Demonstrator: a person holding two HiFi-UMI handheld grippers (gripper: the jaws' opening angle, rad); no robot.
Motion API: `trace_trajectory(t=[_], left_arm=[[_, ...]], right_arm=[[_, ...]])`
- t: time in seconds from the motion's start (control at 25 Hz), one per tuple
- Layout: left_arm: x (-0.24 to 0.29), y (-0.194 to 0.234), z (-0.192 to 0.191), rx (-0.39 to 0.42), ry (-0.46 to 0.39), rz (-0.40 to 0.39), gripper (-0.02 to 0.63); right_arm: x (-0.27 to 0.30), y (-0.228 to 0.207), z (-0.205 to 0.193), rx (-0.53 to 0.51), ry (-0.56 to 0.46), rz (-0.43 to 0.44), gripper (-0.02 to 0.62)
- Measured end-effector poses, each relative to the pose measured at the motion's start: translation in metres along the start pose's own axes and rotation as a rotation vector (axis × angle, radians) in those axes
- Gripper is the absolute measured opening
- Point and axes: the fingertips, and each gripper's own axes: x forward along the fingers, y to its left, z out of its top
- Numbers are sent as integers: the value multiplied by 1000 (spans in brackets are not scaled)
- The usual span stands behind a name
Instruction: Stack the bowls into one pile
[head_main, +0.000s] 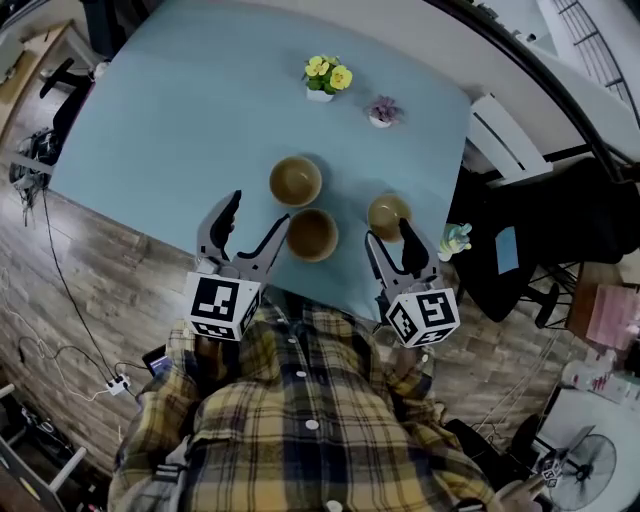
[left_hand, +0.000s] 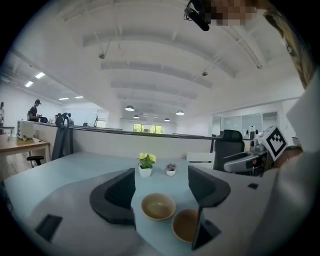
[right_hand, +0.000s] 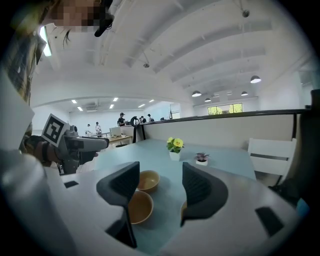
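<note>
**Three bowls unstacked; both grippers open and empty**

Nearest, over the near edge of the table (head_main: 150, 150): left gripper (head_main: 257, 210), jaws spread wide, nothing held, aimed at the near bowl (head_main: 312, 234) with its right jaw tip just beside the rim. Right gripper (head_main: 388, 232) likewise parted and empty, poised at the near side of the right bowl (head_main: 388, 210). Contact with that bowl could not be told.

Next out: far bowl (head_main: 295, 181), just behind the near bowl, rims close together. Right bowl set apart from that pair. All three upright, mouth up, empty. No pile begun.

Farthest: flowers (head_main: 326, 78) and plant (head_main: 382, 111), well apart from the bowls and out of the working path.

Handling, as judged:
- Appeared light and rigid, tan with a matte finish. Wood or ceramic could not be settled.
- Smooth, rounded outer walls, so likely to slip from a pinch across the outside.
- Best taken at the rim on the side facing the gripper, one jaw inside the wall and one outside.
- If ceramic, liable to chip, so called for a low, level set-down into the bowl below.
- Right bowl looked slightly smaller, possibly a lens effect. If truly smaller, suited to the top of the pile.
</note>
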Motion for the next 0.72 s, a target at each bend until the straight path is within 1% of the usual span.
trace_trajectory(t=[0.2, 0.32, 0.44, 0.72], left_arm=[[27, -6, 7, 44, 23, -86, 325], [41, -8, 9, 55, 36, -133, 324], [52, -6, 10, 58, 47, -164, 324], [69, -5, -2, 54, 88, -226, 319]], right_arm=[[-2, -12, 2, 27, -5, -66, 250], [0, -16, 0, 45, -2, -97, 250], [5, -18, -2, 58, 10, -120, 250], [17, -31, -11, 70, 47, -181, 250]])
